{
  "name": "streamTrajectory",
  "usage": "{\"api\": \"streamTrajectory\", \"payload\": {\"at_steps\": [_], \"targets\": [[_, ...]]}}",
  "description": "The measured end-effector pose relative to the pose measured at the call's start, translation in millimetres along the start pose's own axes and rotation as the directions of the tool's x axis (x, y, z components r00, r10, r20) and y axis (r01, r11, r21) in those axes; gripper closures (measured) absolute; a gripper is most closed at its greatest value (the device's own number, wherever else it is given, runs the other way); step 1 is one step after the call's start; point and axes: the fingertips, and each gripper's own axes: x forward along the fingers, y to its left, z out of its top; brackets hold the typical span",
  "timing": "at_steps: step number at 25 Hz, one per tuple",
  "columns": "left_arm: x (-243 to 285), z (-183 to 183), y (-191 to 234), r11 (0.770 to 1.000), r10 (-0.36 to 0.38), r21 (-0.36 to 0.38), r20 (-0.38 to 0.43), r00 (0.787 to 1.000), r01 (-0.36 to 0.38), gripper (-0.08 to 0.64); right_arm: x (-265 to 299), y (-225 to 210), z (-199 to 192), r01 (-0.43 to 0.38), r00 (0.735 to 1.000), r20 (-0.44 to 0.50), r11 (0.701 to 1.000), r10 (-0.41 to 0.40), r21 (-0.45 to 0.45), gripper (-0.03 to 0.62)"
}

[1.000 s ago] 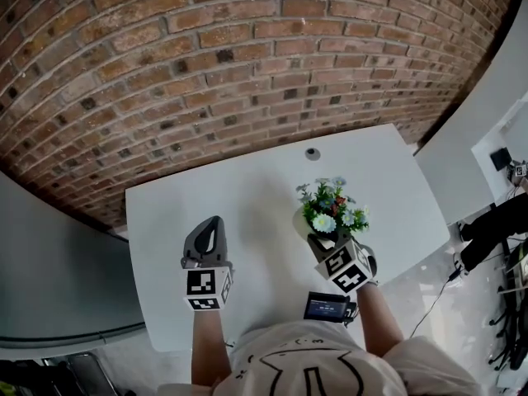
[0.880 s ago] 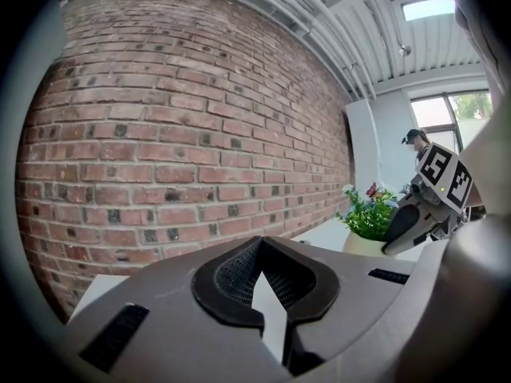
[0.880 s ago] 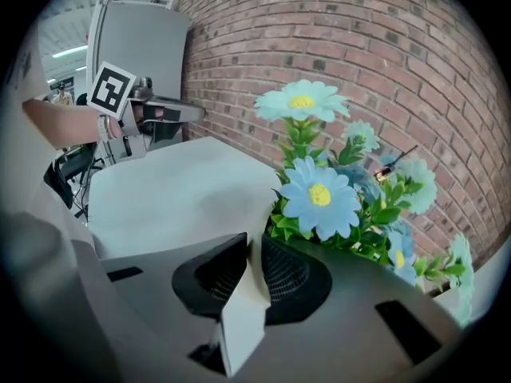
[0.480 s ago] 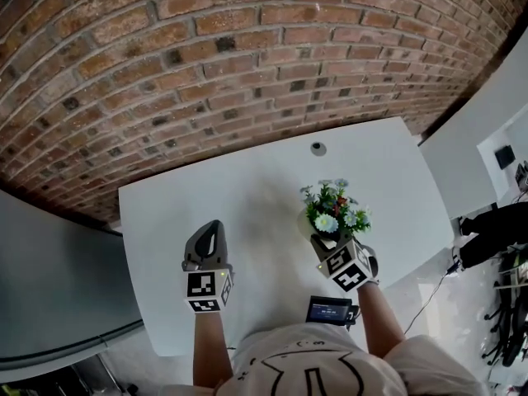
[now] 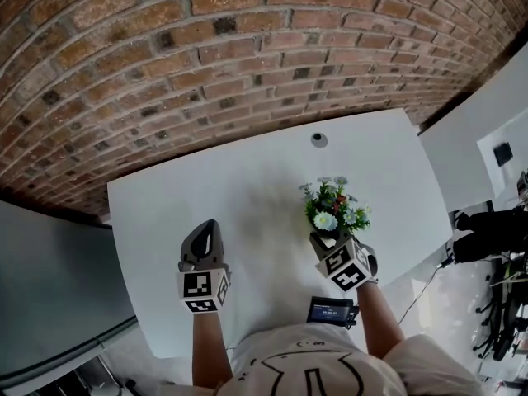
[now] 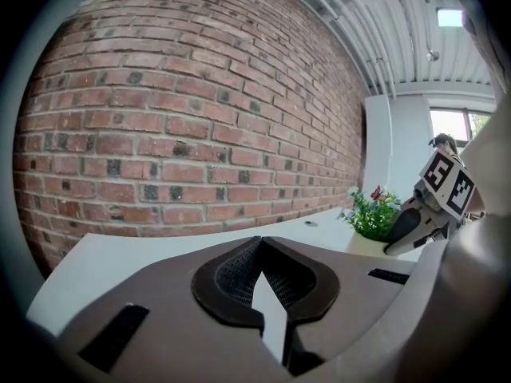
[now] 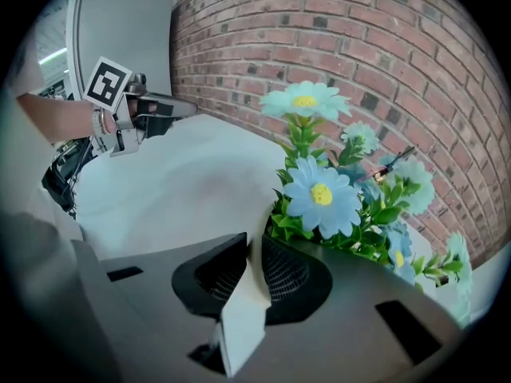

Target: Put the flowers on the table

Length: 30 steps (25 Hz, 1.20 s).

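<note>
A small bunch of pale blue, white and red flowers (image 5: pixel 334 207) with green leaves stands in an off-white pot (image 5: pixel 303 222) over the right part of the white table (image 5: pixel 247 180). Whether the pot rests on the table I cannot tell. My right gripper (image 5: pixel 322 241) is shut on the pot's near rim (image 7: pixel 246 290), with the flowers (image 7: pixel 319 194) just beyond its jaws. My left gripper (image 5: pixel 212 225) hovers over the table's left-middle, shut, with nothing in it. From the left gripper view, the flowers (image 6: pixel 371 211) and the right gripper (image 6: pixel 403 226) appear at the right.
A red brick wall (image 5: pixel 206 48) runs behind the table. A small round grommet (image 5: pixel 318 139) sits near the table's far edge. A dark device (image 5: pixel 330 310) hangs at the person's waist. Grey floor and cables (image 5: pixel 495 320) lie to the right.
Both grippers and the flowers keep nearly the same places. The head view has shifted a little, so the table's far edge and the wall sit differently in the picture.
</note>
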Motion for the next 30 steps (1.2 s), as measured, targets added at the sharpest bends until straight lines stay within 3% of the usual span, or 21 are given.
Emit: {"api": "streamTrajectory", "payload": {"at_steps": [19,23,30], "targets": [[9.6,-23.1,1.8,0.999,0.0,-0.044,-0.037,0.999,-0.001,0.548,18.5,-0.7,-4.7,-0.011,1.0,-0.014,1.0,0.011,-0.012,0.537],[7.3,-22.6,-2.0,0.999,-0.002,-0.041,-0.037,0.999,0.001,0.548,16.8,5.6,-5.1,-0.021,1.0,-0.006,1.0,0.021,-0.019,0.478],[2.5,-17.3,-6.7,0.999,-0.01,-0.036,-0.014,1.0,0.009,0.548,5.4,1.0,-3.7,0.073,0.997,0.038,0.997,-0.072,-0.021,0.468]]}}
